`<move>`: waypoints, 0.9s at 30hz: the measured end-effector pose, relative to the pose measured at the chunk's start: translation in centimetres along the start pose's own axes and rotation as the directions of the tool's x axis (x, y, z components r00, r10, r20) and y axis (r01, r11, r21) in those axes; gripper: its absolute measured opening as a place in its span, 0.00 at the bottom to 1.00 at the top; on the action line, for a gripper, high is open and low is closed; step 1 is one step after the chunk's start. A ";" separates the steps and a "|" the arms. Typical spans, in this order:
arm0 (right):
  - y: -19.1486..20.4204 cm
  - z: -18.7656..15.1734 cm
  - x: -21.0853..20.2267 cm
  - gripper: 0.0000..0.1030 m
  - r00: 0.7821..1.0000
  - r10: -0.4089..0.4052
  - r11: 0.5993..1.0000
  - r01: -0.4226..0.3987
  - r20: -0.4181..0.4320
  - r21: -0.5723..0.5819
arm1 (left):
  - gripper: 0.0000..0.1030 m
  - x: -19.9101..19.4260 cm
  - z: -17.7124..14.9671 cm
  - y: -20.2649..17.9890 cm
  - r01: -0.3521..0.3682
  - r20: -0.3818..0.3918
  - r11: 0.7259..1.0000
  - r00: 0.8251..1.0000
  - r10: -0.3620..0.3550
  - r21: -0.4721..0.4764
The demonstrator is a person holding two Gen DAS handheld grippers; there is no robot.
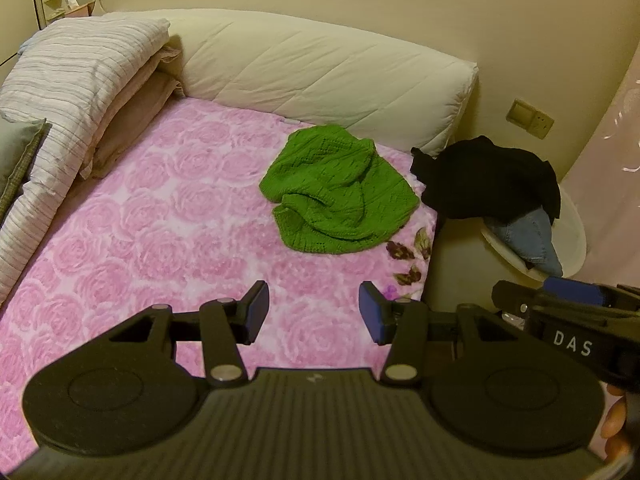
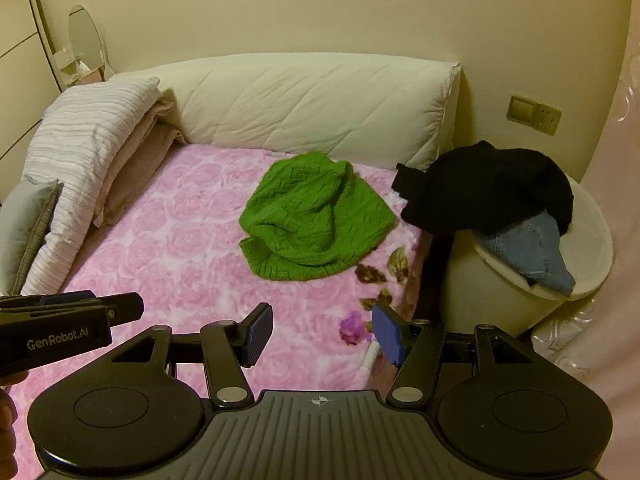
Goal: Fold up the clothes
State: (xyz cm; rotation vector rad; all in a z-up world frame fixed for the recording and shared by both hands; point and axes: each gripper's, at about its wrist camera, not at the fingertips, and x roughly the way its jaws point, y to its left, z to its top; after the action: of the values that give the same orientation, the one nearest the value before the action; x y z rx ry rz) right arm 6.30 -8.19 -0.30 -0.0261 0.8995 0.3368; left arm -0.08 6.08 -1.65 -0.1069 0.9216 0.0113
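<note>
Left wrist view, both claws wide apart, empty, green sweater near bed edge.

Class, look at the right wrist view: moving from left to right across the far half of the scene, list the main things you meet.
Folded striped white quilt → crumpled green knitted sweater → black garment draped over the cream laundry basket → beige wall switch plate.
</note>
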 end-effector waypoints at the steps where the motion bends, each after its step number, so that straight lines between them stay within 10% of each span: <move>1: 0.0 -0.1 0.0 0.57 1.000 -0.002 1.000 0.002 0.001 -0.001 | 0.44 0.0 0.1 0.0 0.002 0.001 1.000 1.000 -0.002 -0.001; 27: 0.4 0.3 0.9 0.57 1.000 -0.008 1.000 0.008 -0.021 -0.030 | 0.44 1.0 0.0 1.9 0.011 -0.009 0.997 1.000 -0.012 -0.070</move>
State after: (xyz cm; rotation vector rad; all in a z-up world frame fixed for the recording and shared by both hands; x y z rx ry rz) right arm 6.91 -7.54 -0.79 -0.0606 0.9148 0.3429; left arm 0.37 7.94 -2.60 -0.1774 0.9301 0.0326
